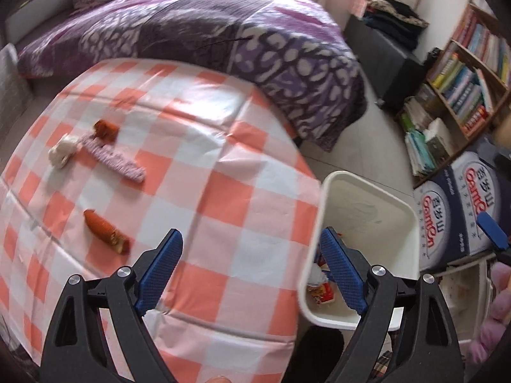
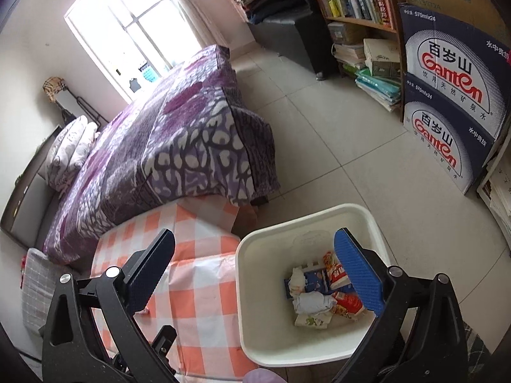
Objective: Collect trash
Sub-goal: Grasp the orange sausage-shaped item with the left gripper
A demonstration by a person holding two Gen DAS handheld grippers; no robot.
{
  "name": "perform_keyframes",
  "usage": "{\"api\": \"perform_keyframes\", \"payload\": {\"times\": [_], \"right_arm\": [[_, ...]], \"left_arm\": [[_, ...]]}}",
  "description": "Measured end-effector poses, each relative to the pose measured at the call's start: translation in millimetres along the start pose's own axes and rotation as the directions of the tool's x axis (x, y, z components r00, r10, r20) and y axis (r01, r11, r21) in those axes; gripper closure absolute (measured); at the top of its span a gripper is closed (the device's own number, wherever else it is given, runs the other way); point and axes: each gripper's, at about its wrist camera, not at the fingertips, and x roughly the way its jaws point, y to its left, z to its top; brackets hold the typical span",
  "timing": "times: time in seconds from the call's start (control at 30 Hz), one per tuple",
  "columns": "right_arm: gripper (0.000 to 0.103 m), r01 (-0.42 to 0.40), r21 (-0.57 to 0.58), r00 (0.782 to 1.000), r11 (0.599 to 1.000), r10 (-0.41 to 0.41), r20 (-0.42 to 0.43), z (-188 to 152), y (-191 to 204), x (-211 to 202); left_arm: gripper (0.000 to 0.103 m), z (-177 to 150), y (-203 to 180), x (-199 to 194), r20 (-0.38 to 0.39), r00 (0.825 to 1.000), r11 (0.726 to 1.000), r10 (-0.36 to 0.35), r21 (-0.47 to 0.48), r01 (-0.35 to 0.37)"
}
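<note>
white bin (image 2: 252,249) holding wrappers (image 2: 322,290), beside checked table (image 1: 223,166)

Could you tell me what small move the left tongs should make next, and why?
Probably swing the left tongs back over the checked table toward the nearest orange wrapper. Their jaws stand open and empty at the white bin, which already holds wrappers, while four pieces still lie on the cloth; that wrapper is the closest.
</note>
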Motion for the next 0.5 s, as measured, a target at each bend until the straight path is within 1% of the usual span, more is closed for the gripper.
{"api": "perform_keyframes", "payload": {"times": [0.07, 0.13, 0.2, 0.27, 0.43, 0.5], "right_arm": [[0.007, -0.004, -0.014, 1.0, 1.0, 0.003, -0.028, -4.5, 6.7, 6.2], [0.007, -0.01, -0.034, 0.998, 0.999, 0.008, -0.055, -9.2, 13.9, 12.2], [0.007, -0.012, -0.044, 0.997, 0.999, 0.009, -0.079, -14.7, 19.8, 17.3], [0.007, -0.021, -0.06, 0.994, 0.998, 0.014, -0.111, -20.0, 26.0, 23.1], [0.007, -0.018, -0.131, 0.988, 0.991, -0.003, -0.153, -32.7, 41.4, 30.9], [0.007, -0.012, -0.157, 0.987, 0.988, -0.013, -0.161, -36.4, 45.1, 33.4]], "left_arm": [[0.018, 0.3, 22.6, 8.0, -0.026, 0.999, 0.996, 0.043, -0.071, -0.044], [0.018, 1.2, 41.5, 14.6, -0.044, 0.995, 0.989, 0.09, -0.116, -0.095], [0.018, 2.0, 56.3, 20.8, -0.068, 0.982, 0.974, 0.175, -0.137, -0.183], [0.018, 2.0, 69.7, 30.3, -0.107, 0.969, 0.959, 0.224, -0.154, -0.238], [0.018, 1.4, 106.3, 56.9, -0.196, 0.939, 0.913, 0.284, -0.244, -0.327], [0.02, 2.6, 116.5, 63.8, -0.211, 0.93, 0.895, 0.301, -0.273, -0.352]]}}
